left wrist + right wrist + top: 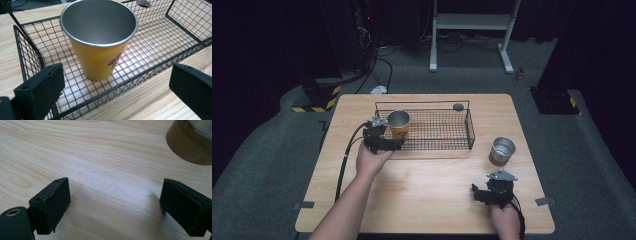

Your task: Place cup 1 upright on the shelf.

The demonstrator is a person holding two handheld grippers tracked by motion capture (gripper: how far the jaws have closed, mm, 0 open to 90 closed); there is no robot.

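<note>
**Left gripper standing open at the basket, yellow cup inside**

I am seeing my left gripper [384, 140] hovering at the wire basket's [470, 131] near left corner, its jaws spread wide with nothing between them. In the left gripper view the two black pads [41, 91] are sitting either side of the basket's near rim, clear of the cup. The yellow cup [98, 41] is standing upright inside the basket, at its left end, metal interior facing up, apart from both jaws. A small dark round object [458, 106] is lying at the basket's far right rim. My right gripper [492, 192] is resting on the table [422, 185] well to the right of the basket and nearer me, jaws wide, gripping nothing. A brown cup [502, 151] is standing just outside the basket's right end, beyond the right gripper.
</note>
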